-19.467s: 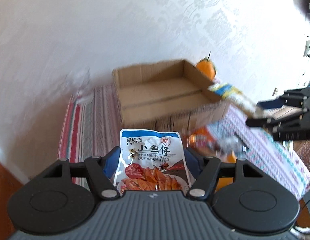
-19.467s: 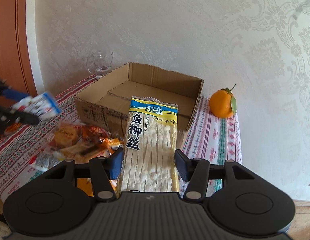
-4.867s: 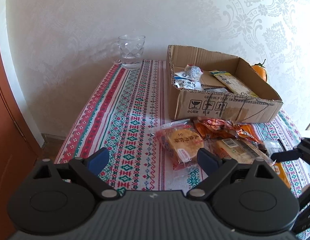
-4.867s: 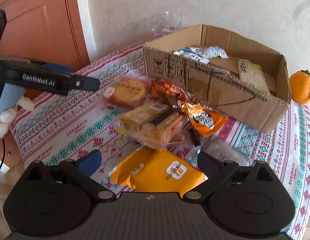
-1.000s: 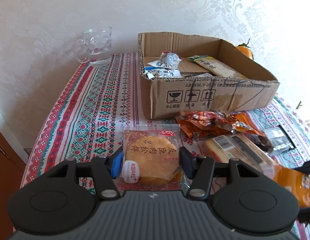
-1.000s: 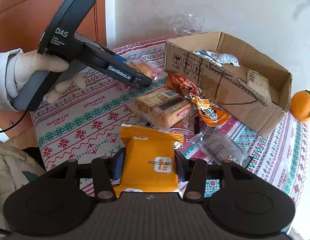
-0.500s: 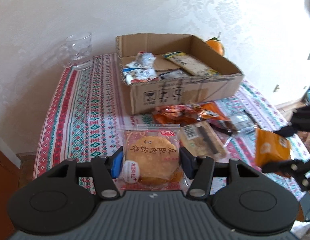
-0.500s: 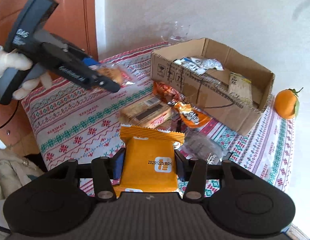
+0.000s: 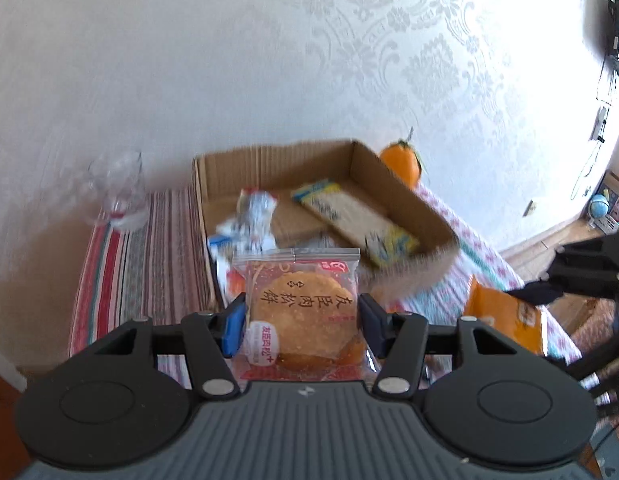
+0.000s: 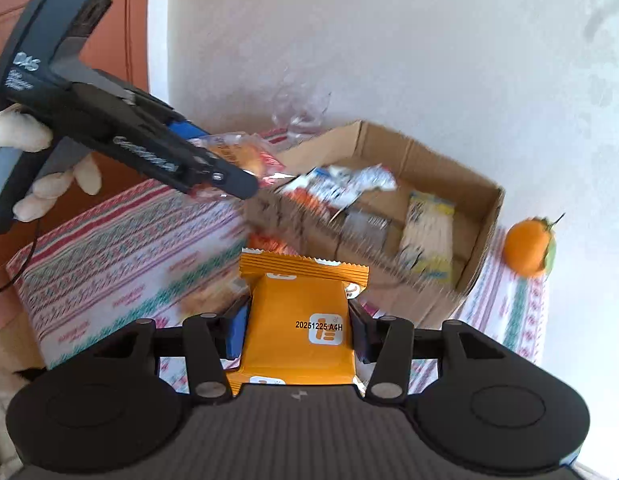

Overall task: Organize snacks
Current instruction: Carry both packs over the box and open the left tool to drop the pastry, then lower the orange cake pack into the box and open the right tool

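Orange foil wraps the one snack packet (image 10: 297, 320) pinched between the fingers of the right gripper (image 10: 295, 330), its crimped top edge pointing ahead; the code 20251225 A4H is printed on it. The left gripper (image 9: 301, 320) is pressed onto a single clear-wrapped round meat-floss cake (image 9: 301, 312), held upright between its blue pads.

Ahead of both grippers sits one open cardboard box (image 9: 405, 200), low-walled, with its top flaps gone. Inside it lie one long yellow-and-blue fish-strip pack (image 9: 349, 220) along the right wall and a crumpled white-and-blue packet (image 9: 249, 216) toward the left wall; a further pack shows between them in the right wrist view, blurred. Bare cardboard floor shows between these and at the back wall.

In the right wrist view the left gripper (image 10: 229, 178) hangs over the box's near-left corner, cake (image 10: 245, 152) in its jaws, held by one white-gloved hand (image 10: 41, 160).

One orange (image 10: 527, 246) with a leaf stands just beyond the box's far-right corner. One glass mug (image 9: 117, 188) stands left of the box, apart from it. Striped tablecloth (image 9: 149, 248) lies bare left of the box. Blurred wrappers lie just in front of the box wall, below the right gripper.
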`<state>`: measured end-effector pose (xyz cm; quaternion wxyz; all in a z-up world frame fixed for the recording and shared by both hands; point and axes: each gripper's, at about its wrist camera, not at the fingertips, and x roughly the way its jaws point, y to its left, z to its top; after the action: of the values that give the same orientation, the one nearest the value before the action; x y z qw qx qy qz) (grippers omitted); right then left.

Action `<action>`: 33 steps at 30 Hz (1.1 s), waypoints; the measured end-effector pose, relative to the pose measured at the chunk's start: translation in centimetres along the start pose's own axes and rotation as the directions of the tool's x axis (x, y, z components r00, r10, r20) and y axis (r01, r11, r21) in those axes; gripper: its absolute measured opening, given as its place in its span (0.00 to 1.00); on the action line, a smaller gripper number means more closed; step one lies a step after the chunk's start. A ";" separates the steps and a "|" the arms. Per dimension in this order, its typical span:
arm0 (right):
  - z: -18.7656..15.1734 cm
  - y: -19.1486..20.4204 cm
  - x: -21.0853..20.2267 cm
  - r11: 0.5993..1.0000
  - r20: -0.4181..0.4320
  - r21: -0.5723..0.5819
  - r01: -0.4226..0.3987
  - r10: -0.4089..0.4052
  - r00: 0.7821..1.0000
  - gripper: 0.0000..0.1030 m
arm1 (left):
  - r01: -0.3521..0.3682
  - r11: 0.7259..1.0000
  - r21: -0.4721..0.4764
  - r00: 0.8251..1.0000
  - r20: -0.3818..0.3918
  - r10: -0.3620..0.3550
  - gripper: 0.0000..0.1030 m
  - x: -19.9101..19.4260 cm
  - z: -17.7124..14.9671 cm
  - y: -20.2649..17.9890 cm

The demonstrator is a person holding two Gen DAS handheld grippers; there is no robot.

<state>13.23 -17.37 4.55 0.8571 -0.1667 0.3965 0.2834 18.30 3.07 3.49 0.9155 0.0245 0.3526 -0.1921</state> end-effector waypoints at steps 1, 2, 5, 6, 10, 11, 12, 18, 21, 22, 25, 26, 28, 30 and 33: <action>0.4 -0.3 0.0 1.000 0.005 0.000 0.009 -0.009 1.000 0.53 | 0.002 1.000 -0.005 1.000 0.003 -0.002 0.55 0.6 0.7 0.2; 0.8 -0.6 0.1 1.000 0.009 0.002 0.021 -0.021 1.000 0.53 | 0.008 1.000 -0.008 1.000 0.001 -0.008 0.55 1.3 1.5 0.2; 1.9 -1.6 0.4 0.998 0.015 0.028 0.051 -0.051 0.999 0.53 | 0.004 1.000 -0.015 1.000 0.003 -0.004 0.55 3.4 3.4 0.1; 2.2 -1.9 0.5 0.998 0.019 0.037 0.057 -0.058 0.998 0.53 | 0.001 1.000 -0.013 1.000 0.001 -0.001 0.55 4.0 3.9 0.0; 2.7 -2.9 0.7 0.996 0.033 0.060 0.068 -0.070 0.997 0.53 | -0.008 1.000 -0.027 1.000 -0.013 0.008 0.55 7.2 6.0 -0.4; 2.8 -3.0 0.7 0.996 0.034 0.062 0.071 -0.074 0.997 0.53 | -0.014 1.000 -0.028 1.000 -0.016 0.013 0.55 8.1 6.6 -0.5; 2.8 -3.1 0.7 0.995 0.034 0.064 0.074 -0.076 0.996 0.53 | -0.022 0.999 -0.032 1.000 -0.016 0.022 0.55 8.8 7.1 -0.5; 2.6 -3.6 0.4 0.993 0.032 0.076 0.090 -0.092 0.995 0.53 | -0.040 0.995 -0.088 0.999 -0.035 0.037 0.70 12.9 8.7 -0.3; 2.5 -3.9 0.4 0.991 0.029 0.088 0.099 -0.102 0.994 0.53 | -0.080 0.992 -0.093 0.997 -0.027 0.078 0.82 13.4 8.6 -0.4; 2.4 -4.0 0.4 0.991 0.028 0.091 0.099 -0.102 0.994 0.53 | -0.080 0.993 -0.092 0.997 -0.024 0.079 0.82 13.4 8.4 -0.4; 2.4 -4.4 0.3 0.990 0.029 0.097 0.101 -0.104 0.994 0.53 | -0.082 0.994 -0.073 0.997 -0.004 0.082 0.83 12.0 7.9 -0.4; 2.5 -4.6 0.3 0.990 0.030 0.099 0.103 -0.106 0.994 0.53 | -0.089 0.994 -0.067 0.996 0.009 0.090 0.83 11.3 7.6 -0.3; 2.7 -4.9 0.5 0.989 0.032 0.107 0.107 -0.111 0.993 0.53 | -0.105 0.993 -0.057 0.994 0.033 0.107 0.87 9.8 7.1 -0.2; 3.0 -5.3 0.7 0.987 0.036 0.115 0.110 -0.115 0.993 0.53 | -0.134 0.990 -0.046 0.988 0.065 0.137 0.98 8.2 6.4 -0.1; 3.5 -5.9 1.3 0.985 0.035 0.129 0.118 -0.124 0.992 0.53 | -0.185 0.982 -0.026 0.976 0.107 0.187 0.98 5.7 5.1 -0.1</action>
<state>19.60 -19.75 6.12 0.8899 -0.1297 0.3845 0.2086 25.35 0.19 3.60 0.9476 0.0397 0.2997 -0.1038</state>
